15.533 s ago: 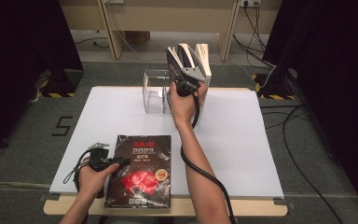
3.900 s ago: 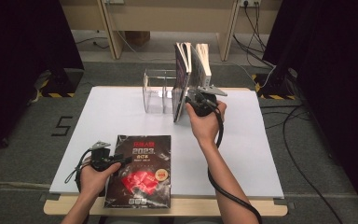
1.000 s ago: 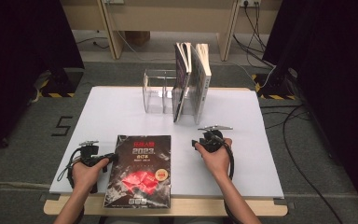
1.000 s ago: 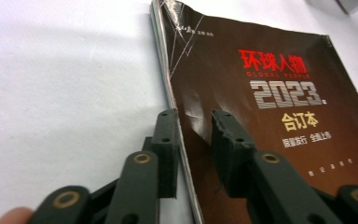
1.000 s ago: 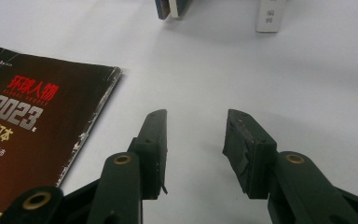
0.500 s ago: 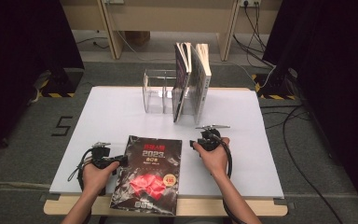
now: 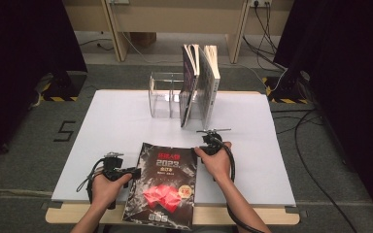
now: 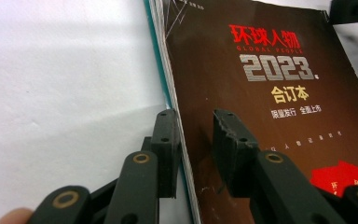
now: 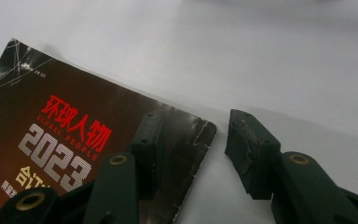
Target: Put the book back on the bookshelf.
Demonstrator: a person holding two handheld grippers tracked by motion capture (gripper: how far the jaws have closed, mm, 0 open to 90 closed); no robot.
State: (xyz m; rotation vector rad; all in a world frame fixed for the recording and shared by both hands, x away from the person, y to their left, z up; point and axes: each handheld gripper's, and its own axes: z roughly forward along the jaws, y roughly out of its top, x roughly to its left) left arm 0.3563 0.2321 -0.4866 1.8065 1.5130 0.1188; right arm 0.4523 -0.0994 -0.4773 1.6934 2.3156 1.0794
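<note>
— Where's the magazine?

— The dark magazine (image 7: 162, 187) lies flat at the near edge of the desk (image 7: 102, 126), its bottom end hanging over the edge. I have the left gripper (image 8: 193, 140) at its spine side, fingers (image 8: 165, 140) straddling the edge, one on the cover; they've just been opening.

— And the right?

— The right gripper (image 9: 193, 140) straddles the top corner, fingers apart, gripping nothing, also just opening.
</note>
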